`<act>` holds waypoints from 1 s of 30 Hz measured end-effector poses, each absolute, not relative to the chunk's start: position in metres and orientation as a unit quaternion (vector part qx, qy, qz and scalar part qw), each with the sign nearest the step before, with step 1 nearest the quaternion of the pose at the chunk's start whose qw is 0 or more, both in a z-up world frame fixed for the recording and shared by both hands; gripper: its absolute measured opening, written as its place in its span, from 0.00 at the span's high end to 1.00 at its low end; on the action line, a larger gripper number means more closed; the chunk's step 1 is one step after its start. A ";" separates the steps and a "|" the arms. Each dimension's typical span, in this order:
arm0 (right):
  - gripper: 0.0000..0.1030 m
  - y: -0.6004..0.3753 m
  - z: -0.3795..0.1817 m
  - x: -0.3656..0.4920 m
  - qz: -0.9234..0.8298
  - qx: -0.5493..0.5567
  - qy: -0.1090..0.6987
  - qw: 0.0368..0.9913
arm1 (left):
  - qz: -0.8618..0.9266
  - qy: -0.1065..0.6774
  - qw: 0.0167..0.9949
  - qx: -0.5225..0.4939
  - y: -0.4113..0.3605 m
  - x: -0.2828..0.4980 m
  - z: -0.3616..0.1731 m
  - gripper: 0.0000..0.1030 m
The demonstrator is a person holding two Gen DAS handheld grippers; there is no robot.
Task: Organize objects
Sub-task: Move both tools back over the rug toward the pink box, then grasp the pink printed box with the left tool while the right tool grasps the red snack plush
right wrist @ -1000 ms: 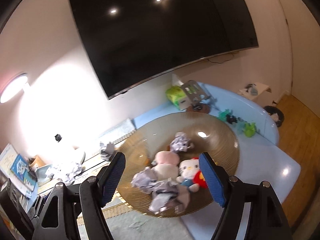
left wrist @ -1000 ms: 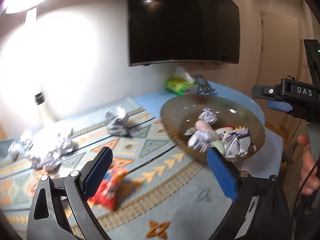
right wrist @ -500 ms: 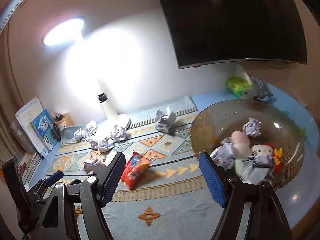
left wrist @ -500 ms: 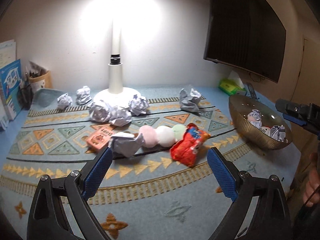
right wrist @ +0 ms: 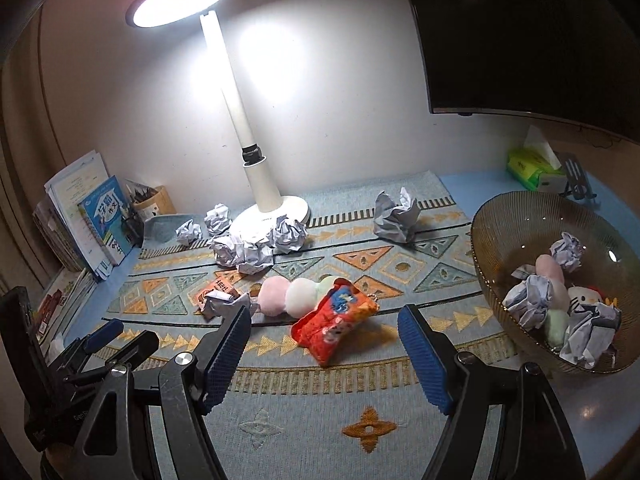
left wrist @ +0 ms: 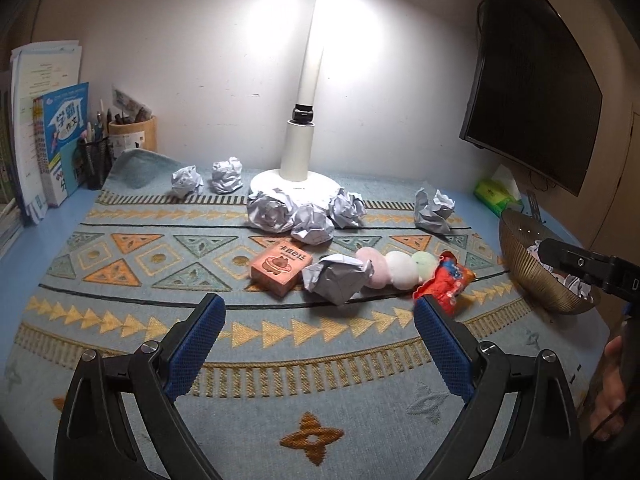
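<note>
On worktop [left wrist: 24, 248], patterned mat [left wrist: 160, 320]; lamp [right wrist: 264, 196] base at mat's far edge. Left gripper [left wrist: 316, 328]: fingers [left wrist: 196, 344] wide, nothing between, hovering above mat's near half. Right gripper [right wrist: 324, 340]: fingers [right wrist: 424, 356] wide, nothing gripped, hovering above mat just short of red snack bag [right wrist: 334, 318]. Mid-mat, in a row: orange box [left wrist: 280, 266], paper ball [left wrist: 336, 276] touching box, three-ball plush [left wrist: 394, 268] in pink, white, green, then snack bag overlapping plush's green end. Around lamp base: further crumpled paper balls [left wrist: 292, 214], two more [left wrist: 206, 176] toward far left, one [left wrist: 434, 210] apart toward right. Bowl [right wrist: 504, 216] off mat's right edge, holding paper balls and plush toys [right wrist: 560, 300]. Books [left wrist: 60, 140] and pen holders [left wrist: 132, 134] at far left; tissue box [right wrist: 532, 168] at far right, beneath wall screen [right wrist: 540, 32].
</note>
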State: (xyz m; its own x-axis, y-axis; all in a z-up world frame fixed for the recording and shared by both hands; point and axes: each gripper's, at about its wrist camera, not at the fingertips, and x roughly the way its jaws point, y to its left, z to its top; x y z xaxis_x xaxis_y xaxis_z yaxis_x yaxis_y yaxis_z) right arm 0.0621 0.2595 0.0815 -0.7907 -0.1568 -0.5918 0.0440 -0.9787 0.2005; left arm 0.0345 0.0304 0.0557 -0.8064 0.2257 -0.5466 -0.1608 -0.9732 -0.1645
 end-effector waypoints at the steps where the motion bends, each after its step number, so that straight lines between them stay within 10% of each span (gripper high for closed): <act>1: 0.28 0.257 0.079 0.060 -0.941 0.322 -0.088 0.053 | 0.949 -0.056 0.097 -0.294 0.026 0.034 0.055 0.07; 30: 0.18 0.232 -0.005 0.024 -0.920 0.385 -0.075 0.016 | 0.920 -0.040 0.047 -0.388 -0.010 -0.001 0.008 0.07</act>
